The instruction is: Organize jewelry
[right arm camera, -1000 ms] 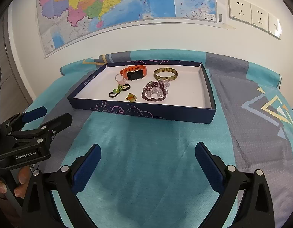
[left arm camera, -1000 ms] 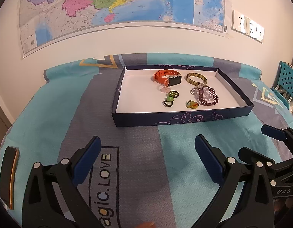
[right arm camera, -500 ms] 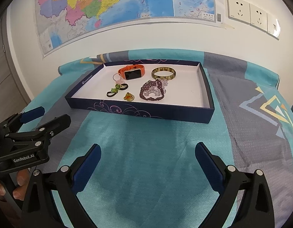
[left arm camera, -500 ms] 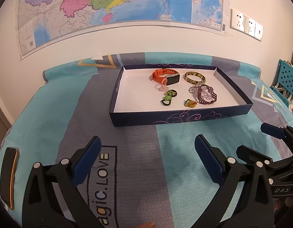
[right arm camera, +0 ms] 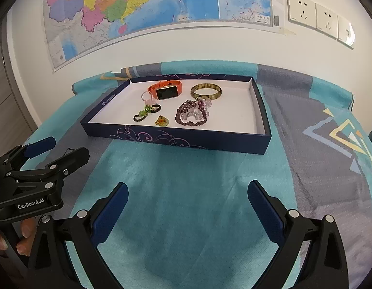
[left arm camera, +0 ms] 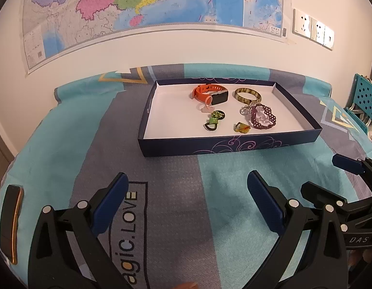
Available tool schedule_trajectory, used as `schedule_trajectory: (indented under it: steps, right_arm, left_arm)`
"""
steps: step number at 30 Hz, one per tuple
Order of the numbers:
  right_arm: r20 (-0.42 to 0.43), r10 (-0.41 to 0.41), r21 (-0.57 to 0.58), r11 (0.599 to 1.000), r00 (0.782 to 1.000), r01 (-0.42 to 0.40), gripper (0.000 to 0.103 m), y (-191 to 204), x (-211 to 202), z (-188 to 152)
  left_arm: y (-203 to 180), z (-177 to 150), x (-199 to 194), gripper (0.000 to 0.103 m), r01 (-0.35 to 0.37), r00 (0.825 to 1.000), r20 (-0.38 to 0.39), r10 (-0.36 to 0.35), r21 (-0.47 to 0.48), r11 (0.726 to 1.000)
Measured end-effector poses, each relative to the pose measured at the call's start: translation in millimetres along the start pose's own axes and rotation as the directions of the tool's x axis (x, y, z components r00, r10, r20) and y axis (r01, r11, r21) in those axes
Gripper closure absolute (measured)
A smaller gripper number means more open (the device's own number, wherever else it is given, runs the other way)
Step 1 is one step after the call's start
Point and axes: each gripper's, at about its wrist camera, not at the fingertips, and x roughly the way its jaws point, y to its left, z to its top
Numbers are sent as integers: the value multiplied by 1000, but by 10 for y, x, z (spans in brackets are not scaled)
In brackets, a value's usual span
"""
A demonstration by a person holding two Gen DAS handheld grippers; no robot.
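Both your grippers were spread wide with nothing between the pads: the left gripper (left arm camera: pixel 186 197) and the right gripper (right arm camera: pixel 187 204) hovered over the teal-and-grey cloth (right arm camera: pixel 190 216), well short of the tray. All the jewelry I could see sat inside the navy tray (right arm camera: pixel 186 141): the orange smartwatch (right arm camera: pixel 166 91) and the amber bangle (right arm camera: pixel 206 91) at the back, the purple bead bracelet (right arm camera: pixel 192 115) touching a clear bead bracelet (right arm camera: pixel 205 102) in the middle, a green-knotted hair tie (right arm camera: pixel 146 112), a small green-orange ring (right arm camera: pixel 161 121) and a pale pink ring (right arm camera: pixel 147 97) to the left. That layout fit either a collected pile awaiting sorting or a finished tidy-up, so I couldn't call the stage from this. If you went back in, the tangled bracelets were the risk: you needed to pinch one strand only and lift slowly, so the second didn't drag along. The small rings looked like they needed pads flat to the tray floor and a square approach, or they'd likely skid on the white liner. You should have kept clear of the tray wall on entry. Readable text: "GenRobot.AI" on the left gripper body as seen from the right wrist, "DAS" on the right gripper as seen from the left wrist, "agic.LOVE" printed on the cloth. The tray's left wall carried a small white logo, too small to read. The wall map (right arm camera: pixel 149 7) had labels, illegible.
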Motion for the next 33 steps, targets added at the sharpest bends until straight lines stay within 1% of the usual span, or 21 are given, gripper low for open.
schedule_trajectory:
  steps: [9, 20, 33]
  right_arm:
    - [2, 0, -2, 1000, 1000, 0, 7, 12, -4, -6]
    - [30, 5, -28, 1000, 1000, -4, 7, 64, -65, 27]
    - [37, 3, -38, 999, 999, -2, 7, 86, -89, 37]
  left_arm:
    - [-8, -14, 3, 6, 0, 1000, -6, 0, 6, 1000]
    - [-9, -22, 17, 6, 4, 1000, -7, -4, 8, 1000]
    - [-10, -26, 27, 6, 8, 1000, -13, -8, 7, 1000]
